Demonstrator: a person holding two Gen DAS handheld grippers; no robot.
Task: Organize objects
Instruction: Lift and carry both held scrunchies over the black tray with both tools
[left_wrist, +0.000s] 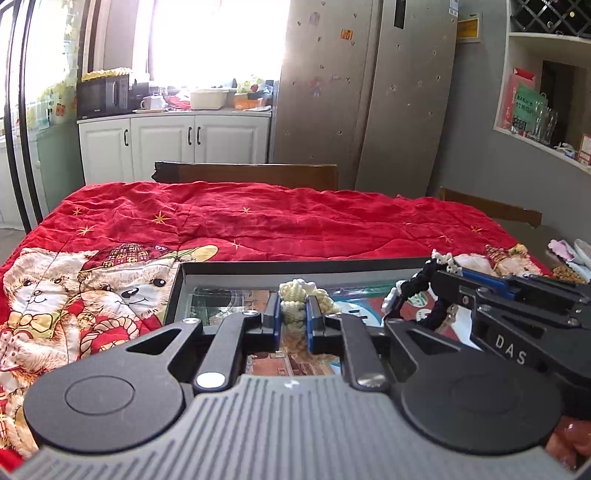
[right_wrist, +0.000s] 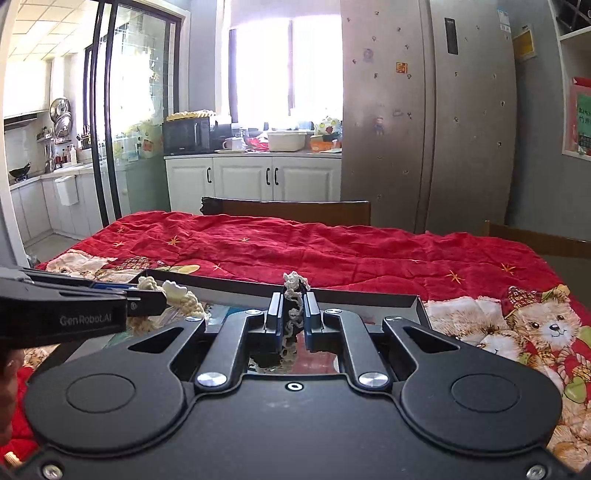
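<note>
My left gripper (left_wrist: 291, 314) is shut on a cream crocheted piece (left_wrist: 295, 295), held over a shallow black box (left_wrist: 295, 266) with a printed picture on its floor. My right gripper (right_wrist: 294, 314) is shut on a black and cream crocheted piece (right_wrist: 293, 295) over the same black box (right_wrist: 369, 295). In the left wrist view the right gripper (left_wrist: 436, 280) enters from the right with that dark crocheted piece (left_wrist: 413, 291) hanging from it. In the right wrist view the left gripper (right_wrist: 162, 295) reaches in from the left, the cream piece (right_wrist: 181, 295) at its tip.
The box lies on a red teddy-bear cloth (left_wrist: 258, 221) covering the table. Wooden chair backs (left_wrist: 251, 175) stand behind the table's far edge. A steel fridge (left_wrist: 362, 92), white cabinets (left_wrist: 166, 144) and a wall shelf (left_wrist: 546, 110) are farther back.
</note>
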